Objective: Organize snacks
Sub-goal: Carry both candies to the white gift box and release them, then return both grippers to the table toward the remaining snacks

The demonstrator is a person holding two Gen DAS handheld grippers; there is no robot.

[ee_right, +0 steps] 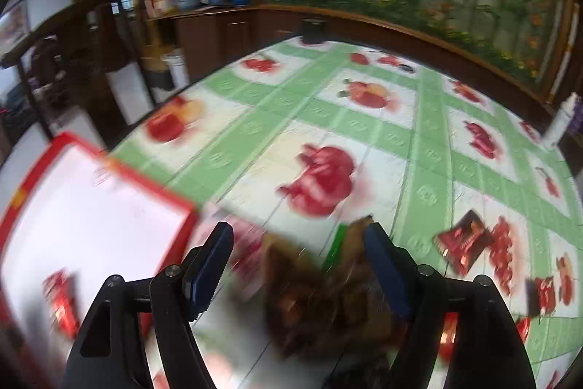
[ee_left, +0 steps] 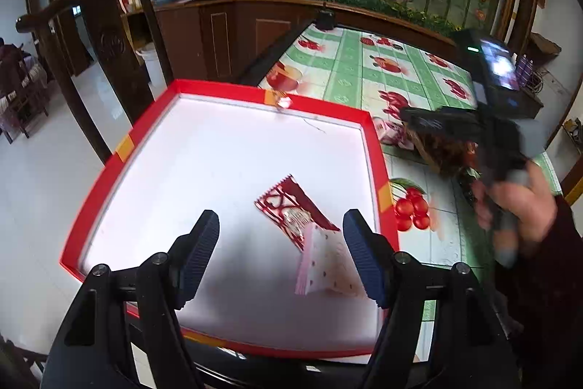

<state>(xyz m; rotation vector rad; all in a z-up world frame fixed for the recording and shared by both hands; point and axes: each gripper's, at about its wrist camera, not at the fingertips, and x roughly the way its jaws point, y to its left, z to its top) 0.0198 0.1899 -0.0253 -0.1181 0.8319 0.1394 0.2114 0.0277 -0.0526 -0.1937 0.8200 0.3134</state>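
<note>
**tray_watcher:** Looking at the left gripper (ee_left: pixel 281 252), its jaws stand apart over the red-rimmed tray (ee_left: pixel 226 89), gripping nothing. Two snacks lie on the white floor of the tray: a red packet (ee_left: pixel 291 206) and a pink-and-white packet (ee_left: pixel 324 267) overlapping its near end. The pink one sits just beside the right-hand finger, maybe touching, hard to say.

**snackfan22:** And the right gripper (ee_right: pixel 298 265)?

**tray_watcher:** Spread too, above a blurry brown pile (ee_right: pixel 317 294) on the fruit-print tablecloth (ee_right: pixel 364 141). Way too smeared to tell if the pads press anything; looks released to me. More red packets (ee_right: pixel 462 245) lie loose off to its right.

**snackfan22:** What could go wrong?

**tray_watcher:** My guess: if the left hand pulls away with that finger against the pink packet, it could drag it, or shove the red one out of place. And a blind grab into that pile could scatter things.

**snackfan22:** Which way does the red packet point?

**tray_watcher:** Long axis runs diagonally, zigzag end toward the tray's far-left side, other end under the pink one.
</note>
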